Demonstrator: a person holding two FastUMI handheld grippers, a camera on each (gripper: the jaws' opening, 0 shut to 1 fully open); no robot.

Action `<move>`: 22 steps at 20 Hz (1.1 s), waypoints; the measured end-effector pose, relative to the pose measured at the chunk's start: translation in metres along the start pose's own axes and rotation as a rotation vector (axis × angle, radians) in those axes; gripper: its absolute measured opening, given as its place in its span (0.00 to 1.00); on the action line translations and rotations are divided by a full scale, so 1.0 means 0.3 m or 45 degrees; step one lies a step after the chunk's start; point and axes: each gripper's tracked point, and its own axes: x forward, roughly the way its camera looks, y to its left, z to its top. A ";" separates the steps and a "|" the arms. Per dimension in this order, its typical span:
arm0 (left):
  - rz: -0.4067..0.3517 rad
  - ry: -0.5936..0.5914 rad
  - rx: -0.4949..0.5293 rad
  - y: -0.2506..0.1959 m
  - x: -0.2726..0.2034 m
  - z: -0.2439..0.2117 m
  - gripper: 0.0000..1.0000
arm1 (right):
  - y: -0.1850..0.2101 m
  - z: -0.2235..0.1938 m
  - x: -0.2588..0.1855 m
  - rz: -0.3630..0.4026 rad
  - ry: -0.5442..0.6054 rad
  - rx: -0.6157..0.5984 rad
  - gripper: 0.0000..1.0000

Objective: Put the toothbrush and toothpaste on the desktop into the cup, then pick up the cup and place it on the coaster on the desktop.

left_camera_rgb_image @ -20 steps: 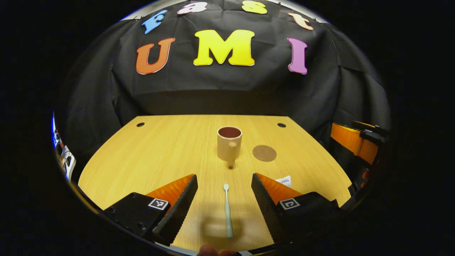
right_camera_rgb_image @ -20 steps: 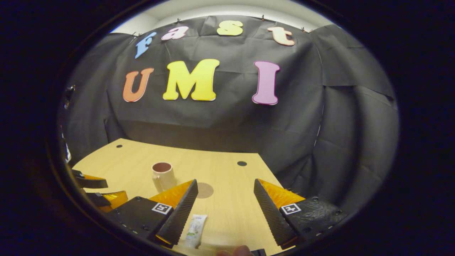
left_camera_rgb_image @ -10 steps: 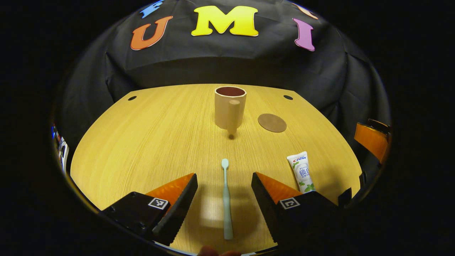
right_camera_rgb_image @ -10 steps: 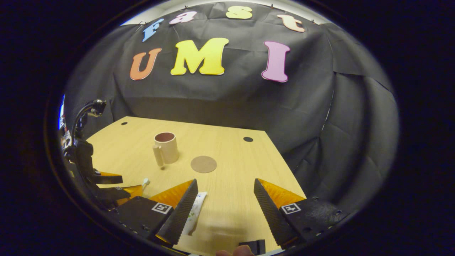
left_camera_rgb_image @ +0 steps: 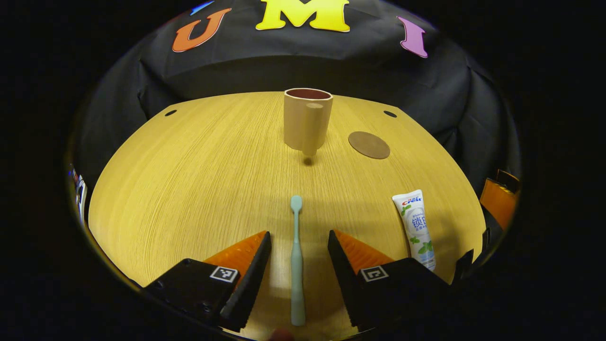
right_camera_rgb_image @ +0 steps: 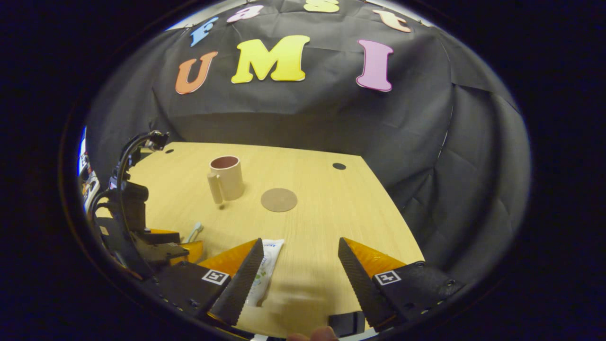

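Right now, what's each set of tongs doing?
Left tongs: open, straddling the toothbrush, not gripping.
Right tongs: open, empty, toothpaste beside one finger.

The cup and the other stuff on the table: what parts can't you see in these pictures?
- Cup: its inside bottom, hidden by its own wall in both views.
- Toothpaste: its left side, covered by the right gripper's finger in the right gripper view.
- Toothbrush: bristles too small to tell in the left gripper view; between the left gripper's open fingers.
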 end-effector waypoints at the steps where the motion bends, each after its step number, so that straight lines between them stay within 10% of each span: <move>1: 0.010 0.002 0.002 0.007 0.002 -0.004 0.76 | 0.001 -0.002 -0.002 -0.001 0.001 0.002 0.95; 22: 0.053 0.021 0.104 0.035 0.013 -0.003 0.10 | 0.054 -0.045 0.027 0.028 0.080 -0.005 0.98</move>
